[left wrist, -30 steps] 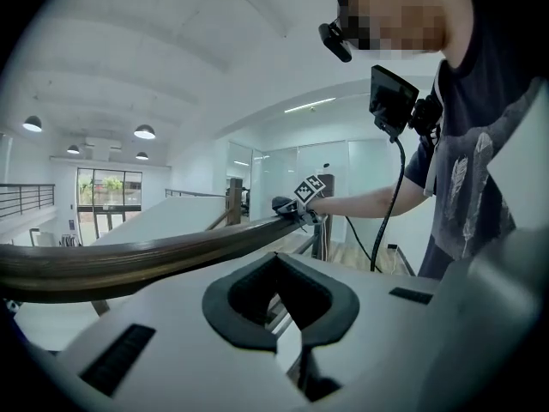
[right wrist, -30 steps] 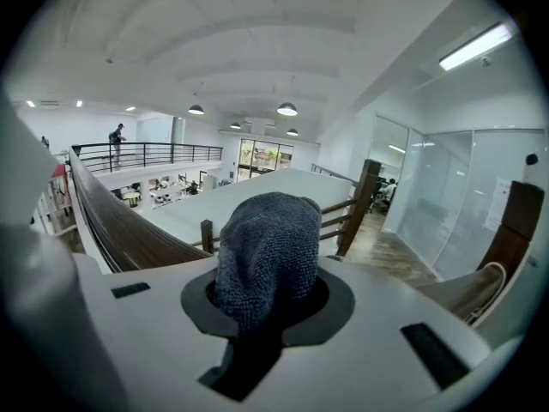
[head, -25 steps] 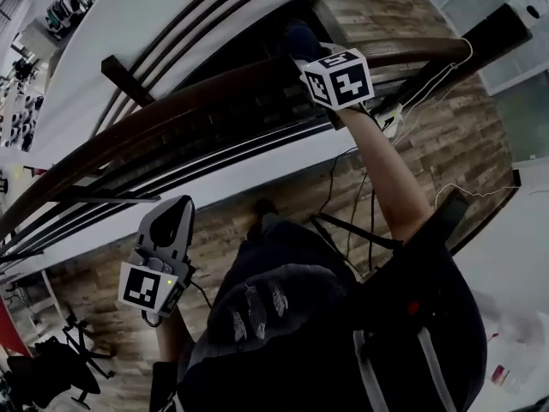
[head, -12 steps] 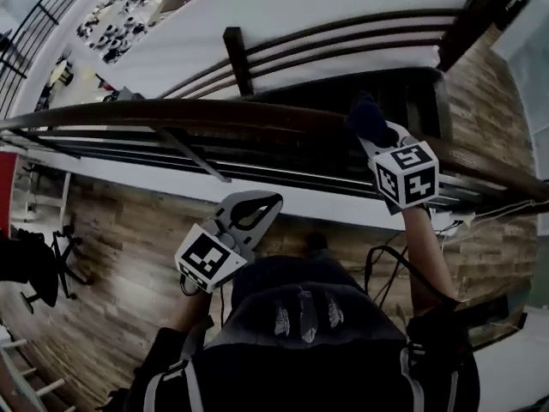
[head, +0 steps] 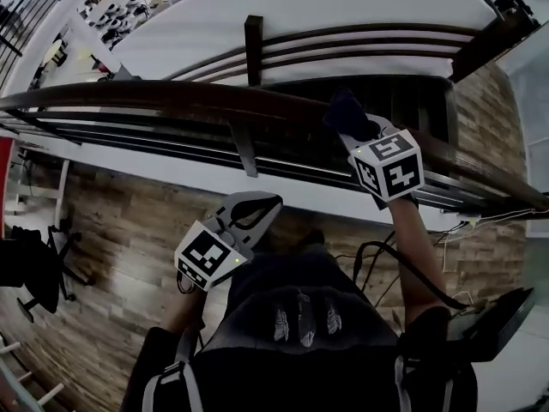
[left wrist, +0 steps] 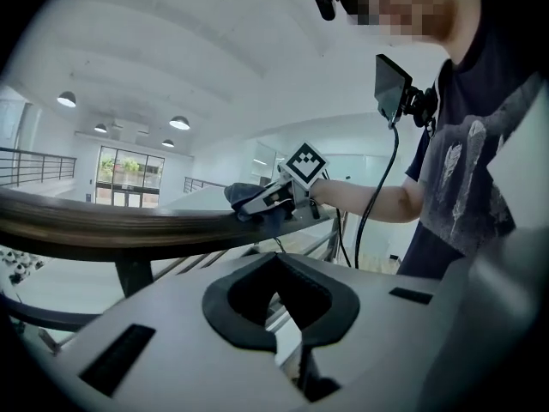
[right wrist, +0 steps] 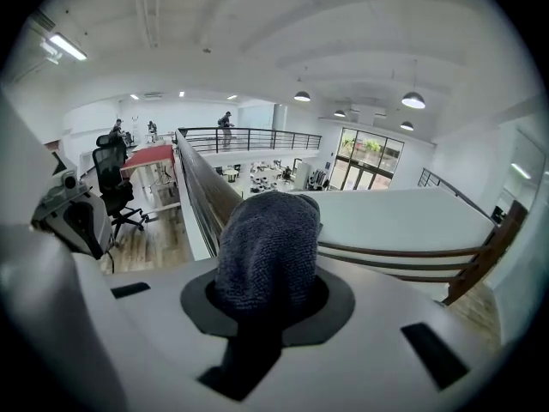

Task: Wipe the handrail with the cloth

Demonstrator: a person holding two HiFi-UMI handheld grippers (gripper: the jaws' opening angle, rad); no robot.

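The dark wooden handrail (head: 171, 99) runs across the head view from upper left to lower right. A dark blue-grey cloth (head: 343, 110) lies pressed on top of the handrail, and my right gripper (head: 356, 131) is shut on it. In the right gripper view the cloth (right wrist: 270, 230) fills the jaws and hides part of the handrail (right wrist: 202, 191) stretching away. My left gripper (head: 273, 202) hangs shut and empty below the rail, near my body. From the left gripper (left wrist: 277, 263) view I see the handrail (left wrist: 103, 226) with the right gripper (left wrist: 266, 202) and cloth (left wrist: 244, 197) on it.
Thin lower rails (head: 283, 172) and a dark post (head: 253, 41) sit under and beyond the handrail. I stand on a wood-plank floor (head: 111, 230). An office chair (head: 34, 269) stands at the left. A cable (head: 386, 264) trails from the right arm.
My right gripper has slid the cloth leftward along the handrail, closer to the post. The head view has swung round. The left gripper stays low and shut.
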